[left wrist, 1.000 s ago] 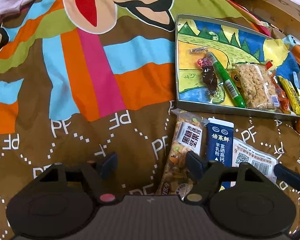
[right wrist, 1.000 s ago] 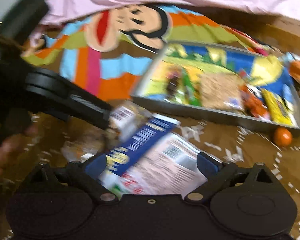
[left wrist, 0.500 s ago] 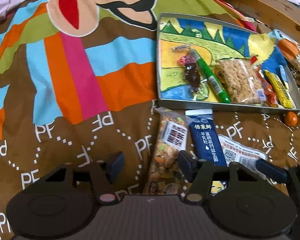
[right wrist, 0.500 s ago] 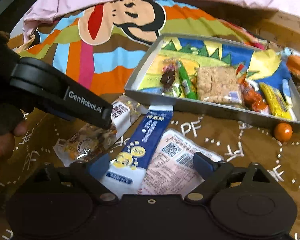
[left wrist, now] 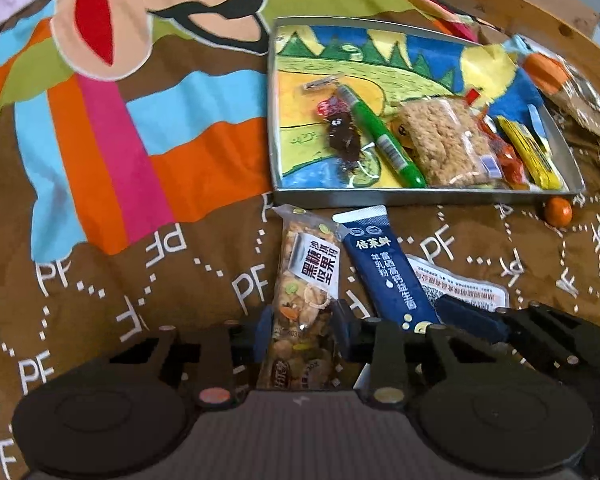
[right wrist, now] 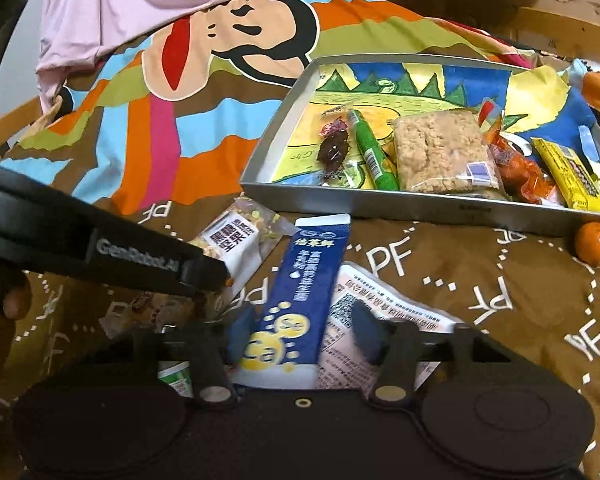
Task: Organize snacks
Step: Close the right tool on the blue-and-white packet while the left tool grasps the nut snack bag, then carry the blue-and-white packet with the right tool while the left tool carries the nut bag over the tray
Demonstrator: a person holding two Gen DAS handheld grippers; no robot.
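Left gripper (left wrist: 303,330) has its jaws clenched on the near end of the nut bar packet (left wrist: 306,280), which lies on the bed cover (left wrist: 140,272). Right gripper (right wrist: 300,336) straddles the blue milk-powder sachet (right wrist: 304,292) — jaws narrowed around its near end, pads at both edges, though contact isn't clear. A white flat packet (right wrist: 384,320) sits partly under the sachet's right side. Beyond them, just past the packet tops, the metal tray (right wrist: 420,208) holds a dark candy (right wrist: 332,150), green tube (right wrist: 372,152), rice crisp block (right wrist: 440,152), orange wrapper (right wrist: 516,168) and yellow bar (right wrist: 568,172). A small orange (right wrist: 594,242) rests outside the tray's near right corner.
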